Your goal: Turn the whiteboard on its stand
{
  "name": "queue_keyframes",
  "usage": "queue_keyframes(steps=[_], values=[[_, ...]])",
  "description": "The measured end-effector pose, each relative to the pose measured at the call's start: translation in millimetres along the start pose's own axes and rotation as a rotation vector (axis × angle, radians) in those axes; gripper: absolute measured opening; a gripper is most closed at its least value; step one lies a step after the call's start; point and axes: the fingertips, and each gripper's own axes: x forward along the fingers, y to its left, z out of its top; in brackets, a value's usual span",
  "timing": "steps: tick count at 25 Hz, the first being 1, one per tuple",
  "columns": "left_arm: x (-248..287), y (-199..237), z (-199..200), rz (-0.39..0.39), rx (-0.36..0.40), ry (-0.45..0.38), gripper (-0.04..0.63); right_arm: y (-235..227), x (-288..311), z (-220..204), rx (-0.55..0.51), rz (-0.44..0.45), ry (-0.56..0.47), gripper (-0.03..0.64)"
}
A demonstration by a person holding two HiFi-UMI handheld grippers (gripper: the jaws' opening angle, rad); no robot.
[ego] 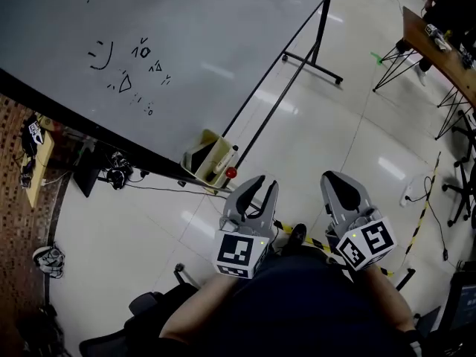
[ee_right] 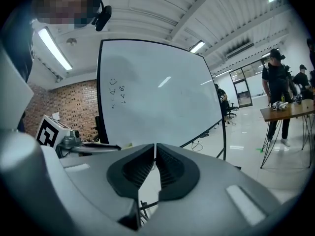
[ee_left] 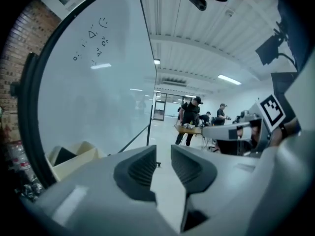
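Observation:
The whiteboard (ego: 186,36) is a large pale board in a black frame with small black doodles near its left side. It fills the upper left of the head view, and one foot of its stand (ego: 318,64) rests on the floor behind it. The board also shows in the left gripper view (ee_left: 98,97) and the right gripper view (ee_right: 157,92). A yellow tray (ego: 199,141) hangs at its lower edge. My left gripper (ego: 256,188) (ee_left: 164,149) is shut on nothing, just short of the tray. My right gripper (ego: 341,184) (ee_right: 155,146) is shut and empty beside it. Neither touches the board.
A red knob (ego: 231,172) sits by the tray. Cables and gear (ego: 115,173) lie under the board. A wooden table (ego: 439,47) on thin legs stands far right, with people (ee_left: 189,114) beside it. Yellow-black tape (ego: 424,207) crosses the glossy floor. A brick wall (ee_right: 64,102) stands left.

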Motion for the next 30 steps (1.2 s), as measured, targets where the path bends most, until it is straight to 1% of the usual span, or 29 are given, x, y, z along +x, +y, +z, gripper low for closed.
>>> queue_keyframes(steps=[4,10,15,23,26,30], values=[[-4.8,6.3,-4.7,0.029,-0.011,0.019,0.094,3.7,3.3,1.5,-0.006,0.025,-0.004,0.02],[-1.9,0.0,-5.3,0.016,0.0,0.017,0.095,6.6,3.4,1.8,-0.009,0.042,-0.013,0.02],[-2.4,0.0,-7.6,0.021,0.024,0.01,0.095,3.6,-0.1,0.7,-0.006,0.032,-0.013,0.02],[-4.4,-6.9,-10.0,0.007,0.014,0.018,0.095,3.1,-6.9,-0.2,-0.007,0.017,-0.018,0.02],[-6.8,-6.2,-12.1,0.013,0.025,0.016,0.095,4.1,-9.0,-0.8,-0.008,0.016,-0.019,0.02],[-9.9,-11.8,-12.5,0.005,0.011,0.025,0.094,5.7,-12.8,0.1,-0.009,0.015,-0.02,0.02]])
